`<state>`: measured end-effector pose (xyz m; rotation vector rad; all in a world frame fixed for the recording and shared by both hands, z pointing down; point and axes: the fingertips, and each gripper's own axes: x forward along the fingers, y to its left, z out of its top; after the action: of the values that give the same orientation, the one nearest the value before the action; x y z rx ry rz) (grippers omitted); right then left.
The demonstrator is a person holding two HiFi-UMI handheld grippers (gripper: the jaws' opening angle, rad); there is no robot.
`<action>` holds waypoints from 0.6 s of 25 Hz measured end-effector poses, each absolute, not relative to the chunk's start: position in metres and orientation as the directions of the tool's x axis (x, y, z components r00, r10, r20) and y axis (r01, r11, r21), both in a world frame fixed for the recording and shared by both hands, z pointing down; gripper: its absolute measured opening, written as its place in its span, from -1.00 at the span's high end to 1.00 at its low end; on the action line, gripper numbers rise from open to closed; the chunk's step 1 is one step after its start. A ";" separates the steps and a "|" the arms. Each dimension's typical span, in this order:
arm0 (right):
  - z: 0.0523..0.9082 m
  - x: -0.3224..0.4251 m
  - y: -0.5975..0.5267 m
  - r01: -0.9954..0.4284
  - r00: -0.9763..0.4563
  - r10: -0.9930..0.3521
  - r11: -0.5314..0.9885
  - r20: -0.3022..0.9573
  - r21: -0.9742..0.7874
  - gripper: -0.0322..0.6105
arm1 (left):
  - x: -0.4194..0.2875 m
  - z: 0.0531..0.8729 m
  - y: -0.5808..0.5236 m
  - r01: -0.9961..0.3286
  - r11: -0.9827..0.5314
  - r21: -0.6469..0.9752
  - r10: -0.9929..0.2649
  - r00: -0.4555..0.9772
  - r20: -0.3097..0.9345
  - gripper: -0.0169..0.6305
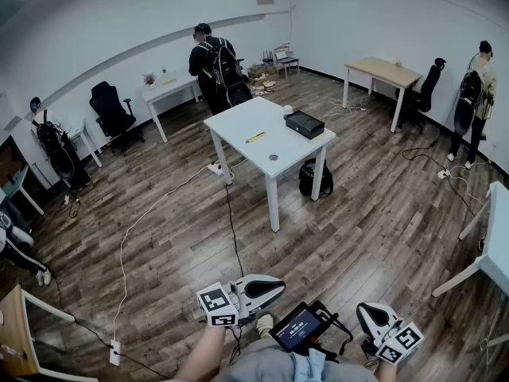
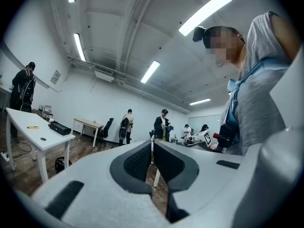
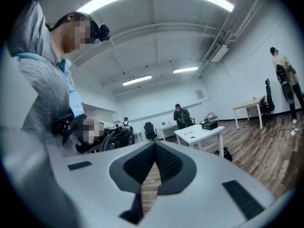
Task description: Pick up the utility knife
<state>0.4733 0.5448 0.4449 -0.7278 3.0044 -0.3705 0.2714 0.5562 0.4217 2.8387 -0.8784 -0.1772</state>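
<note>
**Knife lies well out of reach while both claws are held closed**

Trouble is most likely to be met on the way in. A black cable (image 1: 231, 229) is trailed across the wooden floor between the person and the white table (image 1: 238, 122), and a foot could be caught on it during the approach. A black bag (image 1: 315, 179) is parked under the table's near right side, where it could be kicked. On the tabletop, the utility knife (image 1: 256, 137) is seen as a slim yellow strip lying flat about mid-surface, a little towards the left corner. If the jaws are not parted before they are brought down, the knife would probably be pushed along the surface rather than gripped. A pinch taken too shallow could also let so flat a thing slide out. A small dark round object (image 1: 273, 157) towards the near corner and a black box (image 1: 305, 123) by the right corner could be knocked by a wide sweep.

The left gripper (image 1: 280, 286) is held level near the person's waist, its jaws pressed together with nothing between them. The right gripper (image 1: 364, 310) is carried the same way on the other side of a screen device (image 1: 298, 327). Its pads (image 3: 142, 163) are closed tip to tip on nothing, and neither claw is touching anything.
</note>
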 end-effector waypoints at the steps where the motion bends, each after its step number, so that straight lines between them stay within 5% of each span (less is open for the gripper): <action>1: 0.446 0.474 0.544 -0.448 -0.891 -0.454 0.862 0.030 -0.236 0.82 | 0.272 0.420 0.555 -0.554 -0.811 0.188 -0.573 0.817 -0.063 0.89; 15: 0.469 0.451 0.519 -0.396 -0.918 -0.387 0.884 0.089 -0.249 0.81 | 0.255 0.434 0.532 -0.570 -0.795 0.210 -0.588 0.808 -0.035 0.89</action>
<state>0.4515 0.5190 0.4687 -0.6415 3.0847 -0.4205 0.2552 0.5317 0.4342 2.8045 -0.9071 -0.1460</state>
